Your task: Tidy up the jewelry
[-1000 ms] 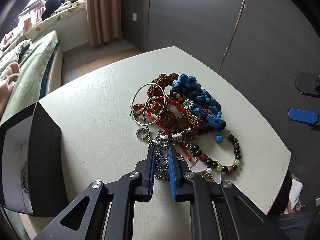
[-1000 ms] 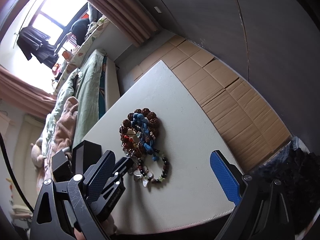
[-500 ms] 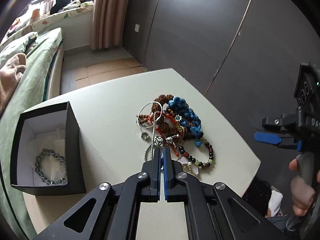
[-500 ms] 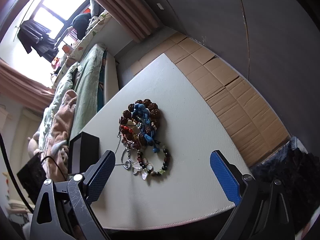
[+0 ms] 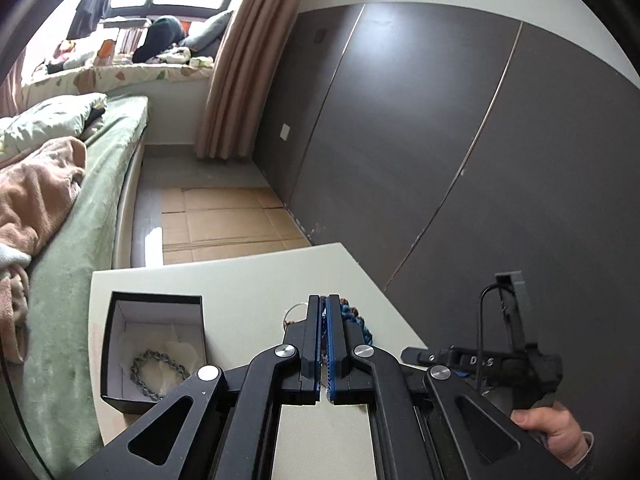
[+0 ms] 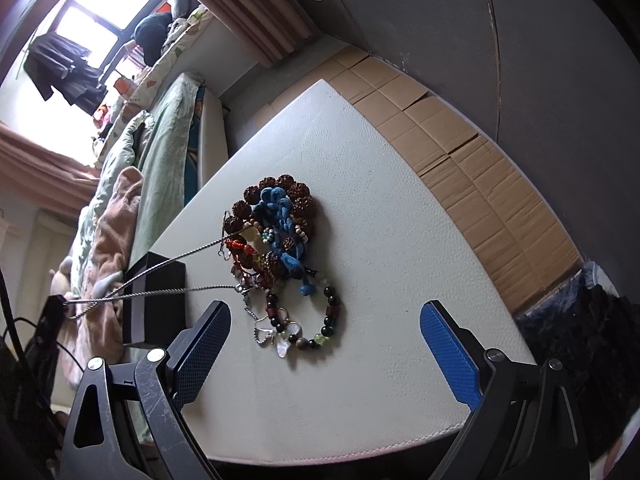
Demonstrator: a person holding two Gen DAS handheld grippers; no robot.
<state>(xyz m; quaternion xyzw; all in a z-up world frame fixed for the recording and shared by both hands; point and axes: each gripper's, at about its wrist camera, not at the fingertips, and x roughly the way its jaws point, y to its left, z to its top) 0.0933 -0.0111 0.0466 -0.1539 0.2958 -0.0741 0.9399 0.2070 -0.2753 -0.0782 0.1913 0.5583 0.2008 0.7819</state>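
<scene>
Left gripper point(image 5: 324, 304): jaws pressed together, no gap visible; in the right wrist view a silver chain point(image 6: 168, 262) runs taut from the jewelry pile point(image 6: 280, 240) up to the far left edge, where the black tip holding it is dark and partly cut off; the clamped end of the chain cannot be made out in the left wrist view. Black box point(image 5: 154, 350) stands open on the white table point(image 5: 240, 280), left of the pile, a grey bead bracelet point(image 5: 158, 372) lying inside. The pile rests mid-table; the left fingers hide most of it from their own camera. Right gripper point(image 6: 324, 344): blue pads wide apart, nothing between them, poised above the near end of the pile, not touching; a hand point(image 5: 554, 436) grips its handle, cut off at the frame edge.
</scene>
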